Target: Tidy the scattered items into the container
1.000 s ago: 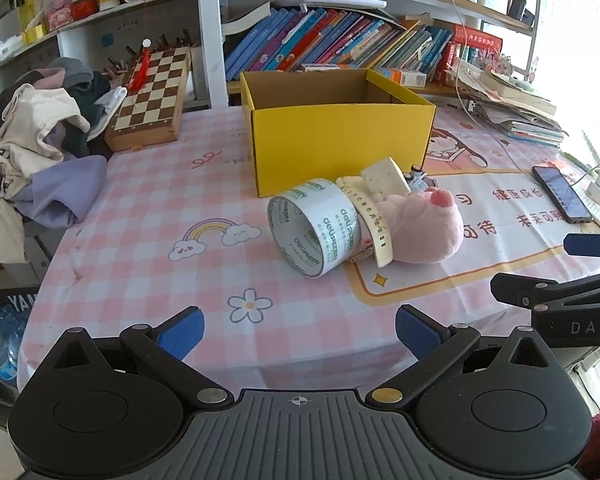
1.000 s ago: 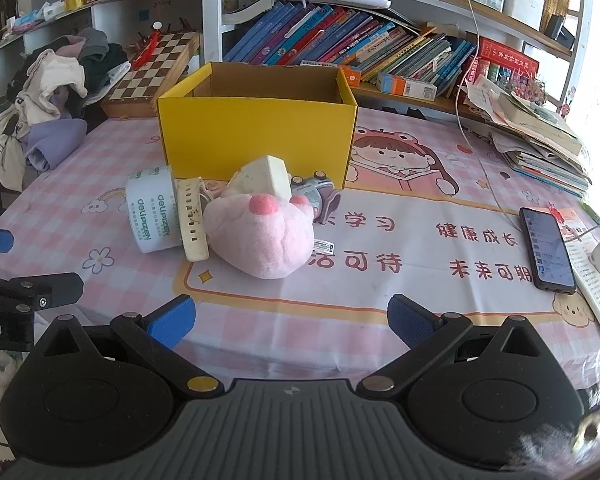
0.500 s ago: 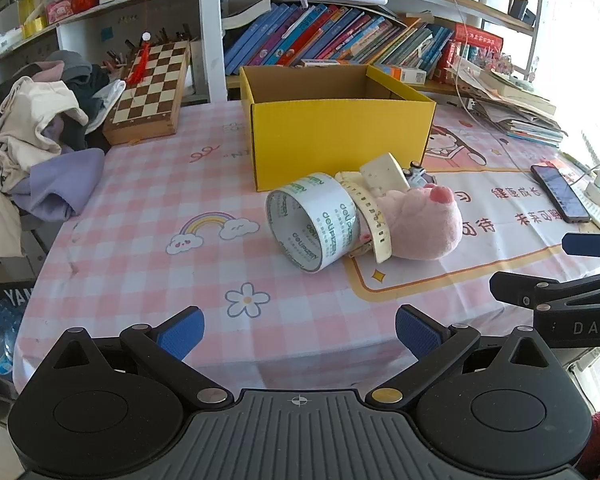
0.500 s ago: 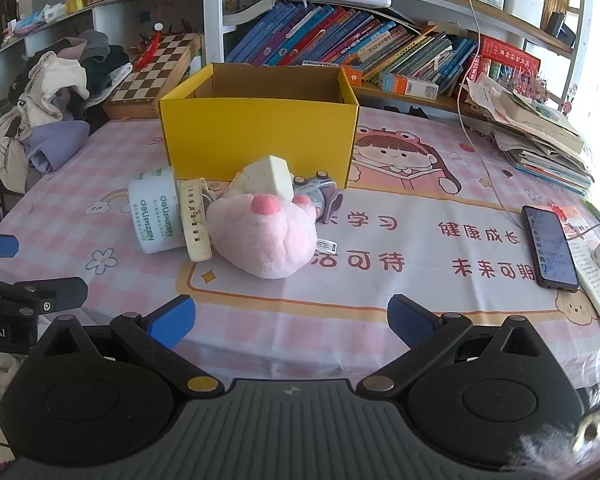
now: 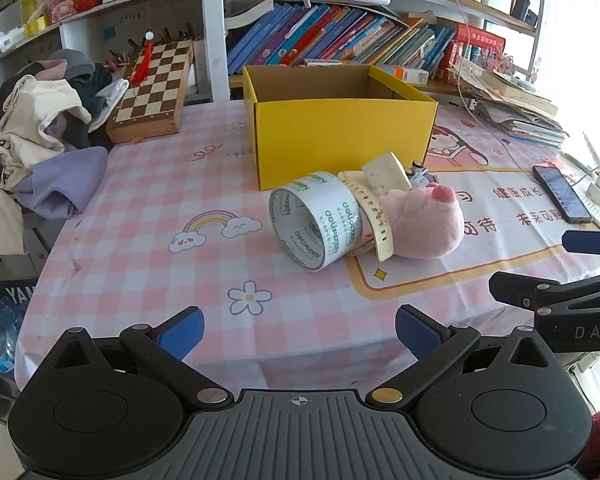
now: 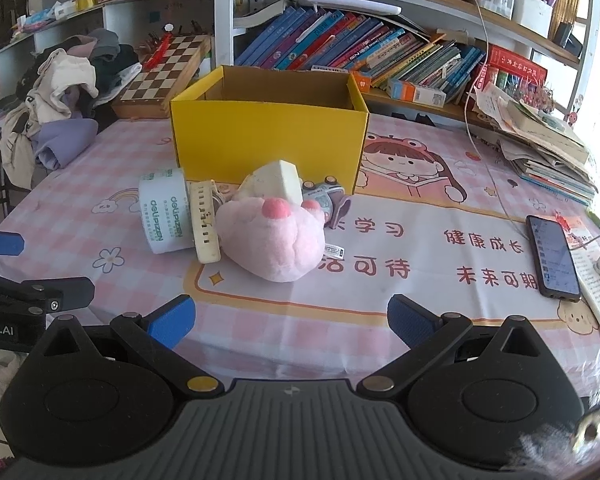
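An open yellow box (image 5: 342,136) (image 6: 268,140) stands on the pink checked tablecloth. In front of it lies a cluster: a roll of tape (image 5: 318,220) (image 6: 166,210), a cream strip (image 5: 374,214) (image 6: 205,222), a cream block (image 5: 386,172) (image 6: 278,180), a pink plush toy (image 5: 422,222) (image 6: 274,240) and a small grey toy (image 6: 324,196). My left gripper (image 5: 300,330) is open at the table's near edge, short of the tape roll. Facing the plush, my right gripper (image 6: 290,318) is open with nothing between its fingers.
A black phone (image 6: 552,256) lies at the right. A chessboard (image 5: 154,88) and a heap of clothes (image 5: 36,140) sit at the back left. Bookshelves (image 6: 360,52) run behind the box, with stacked books (image 6: 548,148) at the right.
Both views have shifted slightly; the box and the cluster sit a little lower and nearer in the left view. Nothing was grasped or moved on the table.
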`<state>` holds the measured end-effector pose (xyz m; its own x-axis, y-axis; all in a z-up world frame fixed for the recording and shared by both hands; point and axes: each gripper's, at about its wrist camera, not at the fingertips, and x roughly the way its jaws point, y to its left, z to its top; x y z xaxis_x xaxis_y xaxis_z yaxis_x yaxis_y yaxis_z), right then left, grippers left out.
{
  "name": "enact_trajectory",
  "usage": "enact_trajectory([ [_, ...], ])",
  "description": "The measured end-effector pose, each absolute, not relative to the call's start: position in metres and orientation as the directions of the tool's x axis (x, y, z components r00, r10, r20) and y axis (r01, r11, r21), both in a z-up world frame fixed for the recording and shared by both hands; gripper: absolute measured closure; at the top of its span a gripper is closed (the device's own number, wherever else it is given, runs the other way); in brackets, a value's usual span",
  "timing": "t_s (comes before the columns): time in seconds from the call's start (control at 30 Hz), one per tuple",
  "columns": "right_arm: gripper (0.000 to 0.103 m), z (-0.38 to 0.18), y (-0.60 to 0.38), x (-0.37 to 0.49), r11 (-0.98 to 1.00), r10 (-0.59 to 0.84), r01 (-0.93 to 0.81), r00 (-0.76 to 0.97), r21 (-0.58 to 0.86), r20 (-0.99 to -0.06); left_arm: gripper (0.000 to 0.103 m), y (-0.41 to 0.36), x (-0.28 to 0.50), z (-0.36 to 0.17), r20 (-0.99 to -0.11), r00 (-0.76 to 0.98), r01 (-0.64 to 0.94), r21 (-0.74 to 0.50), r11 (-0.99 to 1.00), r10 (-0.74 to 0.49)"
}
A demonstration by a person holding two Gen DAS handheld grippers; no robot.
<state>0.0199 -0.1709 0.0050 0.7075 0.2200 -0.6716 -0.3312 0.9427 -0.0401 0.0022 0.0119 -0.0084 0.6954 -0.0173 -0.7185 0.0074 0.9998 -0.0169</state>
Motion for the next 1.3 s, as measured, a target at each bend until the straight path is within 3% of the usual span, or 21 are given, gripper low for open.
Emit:
enact_trajectory([
  [1.3,0.002,0.004,-0.169,0.030,0.926,0.250,-0.376,0.671,-0.029,-0.698,0.000,0.012,0.018,-0.014,-0.730,0.681,0.024,-0.057,0.998,-0.058],
])
